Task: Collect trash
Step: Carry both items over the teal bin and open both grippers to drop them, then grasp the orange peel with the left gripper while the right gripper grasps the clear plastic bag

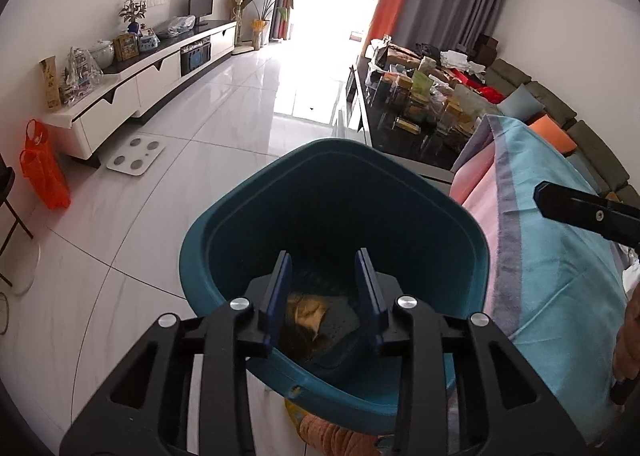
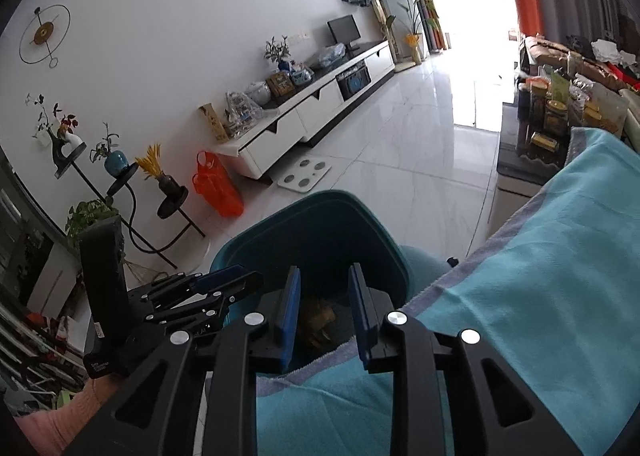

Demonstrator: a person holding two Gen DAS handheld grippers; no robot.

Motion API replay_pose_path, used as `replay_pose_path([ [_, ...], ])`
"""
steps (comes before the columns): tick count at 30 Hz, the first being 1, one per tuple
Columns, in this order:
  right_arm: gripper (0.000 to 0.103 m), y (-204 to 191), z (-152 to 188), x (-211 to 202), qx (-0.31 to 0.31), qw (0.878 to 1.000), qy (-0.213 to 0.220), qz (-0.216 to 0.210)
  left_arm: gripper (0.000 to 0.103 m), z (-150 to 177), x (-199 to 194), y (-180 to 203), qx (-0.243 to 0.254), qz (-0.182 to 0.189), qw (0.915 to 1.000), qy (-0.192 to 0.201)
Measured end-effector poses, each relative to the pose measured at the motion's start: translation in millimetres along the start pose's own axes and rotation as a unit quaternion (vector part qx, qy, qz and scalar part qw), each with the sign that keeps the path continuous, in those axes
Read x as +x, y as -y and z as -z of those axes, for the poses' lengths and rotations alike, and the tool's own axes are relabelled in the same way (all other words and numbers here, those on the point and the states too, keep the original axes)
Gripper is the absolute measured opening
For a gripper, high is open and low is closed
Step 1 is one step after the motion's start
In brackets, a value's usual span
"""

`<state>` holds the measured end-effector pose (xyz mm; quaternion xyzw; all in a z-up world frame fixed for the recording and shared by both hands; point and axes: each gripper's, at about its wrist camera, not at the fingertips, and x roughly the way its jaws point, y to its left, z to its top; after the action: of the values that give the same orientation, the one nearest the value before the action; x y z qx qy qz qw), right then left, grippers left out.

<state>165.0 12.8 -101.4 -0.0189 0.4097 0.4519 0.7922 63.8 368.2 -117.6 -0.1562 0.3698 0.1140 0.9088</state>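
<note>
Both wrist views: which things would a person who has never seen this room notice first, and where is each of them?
First comes the teal bin, low in the centre, with brownish crumpled trash at its bottom. Over it hang the left hand-held gripper and the right hand-held gripper, both open and holding nothing. Next the eye goes to the turquoise blanket on the right and the orange bag on the floor by the white cabinet.

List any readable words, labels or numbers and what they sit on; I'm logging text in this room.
None can be read with confidence.
Tall yellow box on the white cabinet: dark characters, too blurred.
Left gripper: small white print on its black handle, too small.
</note>
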Motion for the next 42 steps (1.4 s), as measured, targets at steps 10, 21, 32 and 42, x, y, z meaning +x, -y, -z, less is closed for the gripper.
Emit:
replay_pose_path([
  [10,0.045,6,32,-109,-0.039,0.995,0.087,0.030,0.061,-1,-72,72,0.058,0.065,0.9921,0.090],
  [21,0.047,55,105,-236,0.023,0.976,0.166,0.136,0.064,31,-91,220,0.177,0.216,0.9567,0.083],
  [32,0.050,117,190,-335,0.130,0.929,0.208,0.276,0.064,79,-88,317,0.253,0.288,0.9229,0.035],
  [42,0.056,153,254,-372,0.232,0.899,0.215,0.302,0.064,85,-80,361,0.283,0.315,0.9059,0.002],
])
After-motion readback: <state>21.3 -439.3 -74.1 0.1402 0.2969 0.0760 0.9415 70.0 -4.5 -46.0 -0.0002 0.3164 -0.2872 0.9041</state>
